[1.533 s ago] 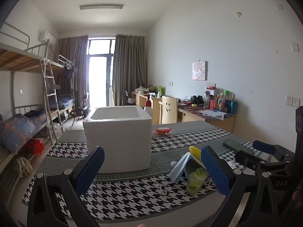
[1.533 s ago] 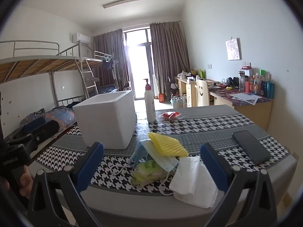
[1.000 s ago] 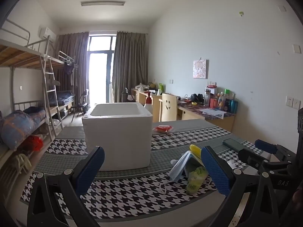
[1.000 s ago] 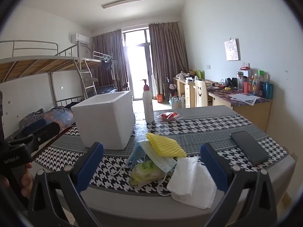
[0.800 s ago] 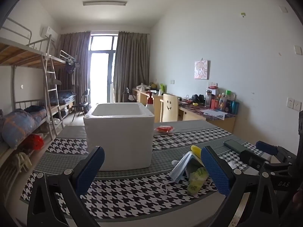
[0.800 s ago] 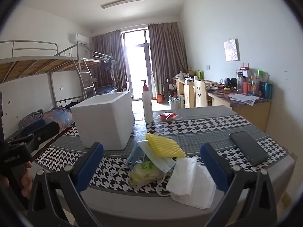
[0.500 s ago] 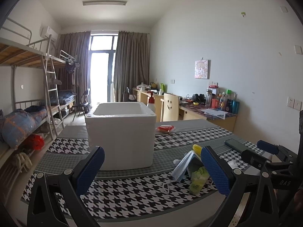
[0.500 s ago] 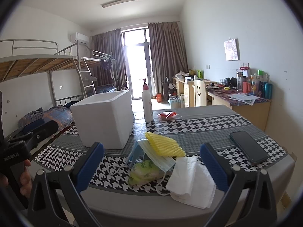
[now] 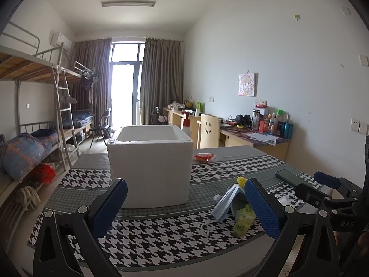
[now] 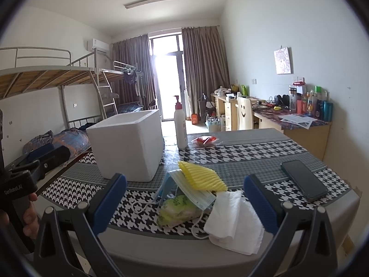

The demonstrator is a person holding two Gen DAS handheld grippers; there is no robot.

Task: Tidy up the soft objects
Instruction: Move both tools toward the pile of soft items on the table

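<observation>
A pile of soft things lies near the table's front edge: a yellow ribbed sponge (image 10: 201, 176), a blue face mask (image 10: 191, 191), a green wipes pack (image 10: 178, 210) and white folded tissue (image 10: 235, 221). In the left wrist view the mask (image 9: 224, 204) and the pack (image 9: 243, 219) lie to the right. A white foam box (image 9: 150, 164) stands open-topped on the table; it also shows in the right wrist view (image 10: 129, 143). My left gripper (image 9: 184, 205) is open and empty in front of the box. My right gripper (image 10: 184, 203) is open and empty just before the pile.
A black phone (image 10: 303, 180) lies at the right on the houndstooth cloth (image 10: 242, 152). A pump bottle (image 10: 181, 127) and a red packet (image 10: 204, 140) stand behind the box. Bunk beds at left, desks and a chair at right.
Both grippers stay open and empty. The left view has drifted slightly so the box sits a little further right; the right view has barely shifted.
</observation>
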